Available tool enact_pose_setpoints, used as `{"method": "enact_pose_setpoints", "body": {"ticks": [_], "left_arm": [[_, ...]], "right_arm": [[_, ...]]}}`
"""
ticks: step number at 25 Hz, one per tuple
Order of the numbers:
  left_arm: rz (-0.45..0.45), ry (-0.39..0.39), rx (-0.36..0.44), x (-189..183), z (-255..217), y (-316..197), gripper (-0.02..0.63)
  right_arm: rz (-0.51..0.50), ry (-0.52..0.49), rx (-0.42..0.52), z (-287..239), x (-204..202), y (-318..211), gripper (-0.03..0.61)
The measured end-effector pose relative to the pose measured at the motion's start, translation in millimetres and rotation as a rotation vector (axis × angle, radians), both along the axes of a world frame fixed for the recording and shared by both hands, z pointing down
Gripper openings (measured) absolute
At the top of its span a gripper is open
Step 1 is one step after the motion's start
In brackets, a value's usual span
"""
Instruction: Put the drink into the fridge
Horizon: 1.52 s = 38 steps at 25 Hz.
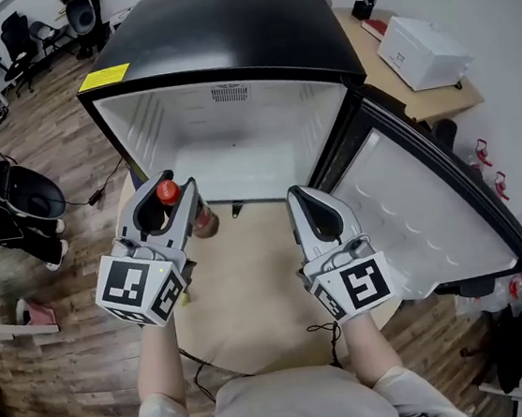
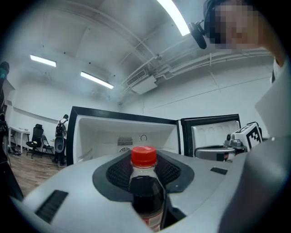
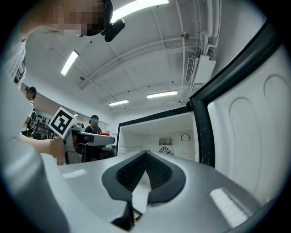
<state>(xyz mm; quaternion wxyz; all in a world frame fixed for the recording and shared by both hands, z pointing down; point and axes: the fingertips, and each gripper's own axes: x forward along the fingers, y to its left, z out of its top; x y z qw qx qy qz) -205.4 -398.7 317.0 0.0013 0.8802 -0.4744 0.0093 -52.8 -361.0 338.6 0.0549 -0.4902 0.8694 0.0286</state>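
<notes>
A white box (image 1: pixel 423 49) sits on a wooden desk (image 1: pixel 423 103), while office chairs (image 1: pixel 18 39) stand well apart.

Upright red-capped bottle (image 2: pixel 144 182) before open fridge (image 1: pixel 235 149)

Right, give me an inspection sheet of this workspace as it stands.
Surface: round tan tabletop in front of the fridge.
Job's things: black fridge, door swung open to the right, white interior showing; bottle with red cap and dark drink, not yet inside.
Clutter: small dark object on the tabletop by the fridge front.
Grippers: left hand-held gripper shut on the bottle; right hand-held gripper shut, nothing between its jaws.
Cables: black cable at the tabletop's near edge; another on the floor at left.
Surroundings: wooden floor, chairs, white box on a desk.
</notes>
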Motion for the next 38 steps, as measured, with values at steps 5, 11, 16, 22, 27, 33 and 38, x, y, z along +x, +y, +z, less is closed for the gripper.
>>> {"method": "enact_pose_setpoints", "body": {"ticks": [5, 11, 16, 22, 27, 33, 38], "left_arm": [[-0.019, 0.000, 0.008, 9.2, 10.8, -40.8, 0.144], [-0.042, 0.025, -0.039, 15.7, 37.2, -90.3, 0.144], [-0.064, -0.011, -0.060, 21.6, 60.7, -126.1, 0.144], [-0.082, -0.026, -0.065, 25.4, 80.6, -161.3, 0.144], [-0.089, -0.048, -0.060, 32.0, 89.9, -184.4, 0.144], [-0.088, -0.063, -0.052, 42.1, 99.1, -207.7, 0.144], [-0.089, -0.058, -0.067, 46.1, 108.9, -215.0, 0.144]], "right_arm": [[0.011, -0.007, -0.035, 15.8, 10.3, -13.9, 0.011], [0.002, -0.016, -0.075, 34.6, 12.8, -27.1, 0.011], [0.000, -0.025, -0.106, 49.3, 12.8, -38.6, 0.011], [0.007, -0.030, -0.131, 61.3, 12.8, -48.2, 0.011], [0.006, -0.033, -0.148, 70.3, 11.0, -55.4, 0.011], [0.013, -0.037, -0.167, 79.3, 15.6, -66.1, 0.011], [0.020, -0.041, -0.175, 83.1, 18.6, -68.7, 0.011]]}}
